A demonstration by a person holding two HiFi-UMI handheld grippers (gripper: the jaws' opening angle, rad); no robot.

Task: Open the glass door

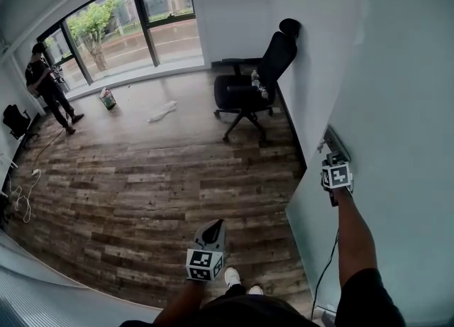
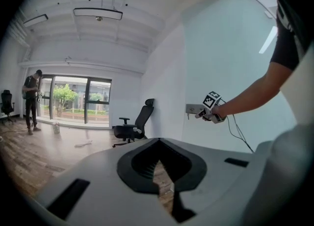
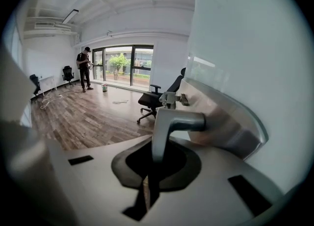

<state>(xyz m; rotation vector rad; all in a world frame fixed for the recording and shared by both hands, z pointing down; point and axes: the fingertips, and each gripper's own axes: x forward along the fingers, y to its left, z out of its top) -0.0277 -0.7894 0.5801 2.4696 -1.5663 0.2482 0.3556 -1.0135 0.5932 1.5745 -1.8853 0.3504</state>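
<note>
Wood-floored office; the frosted glass door stood at the person's right.
Right gripper clamped its stiff lever handle, the best hold on a probably heavy pane; left gripper closed, empty.

Right gripper at glass door handle; left gripper low over floor.

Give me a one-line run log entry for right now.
right gripper: shut on door handle of glass door | left gripper: shut, empty, above wood floor
</note>
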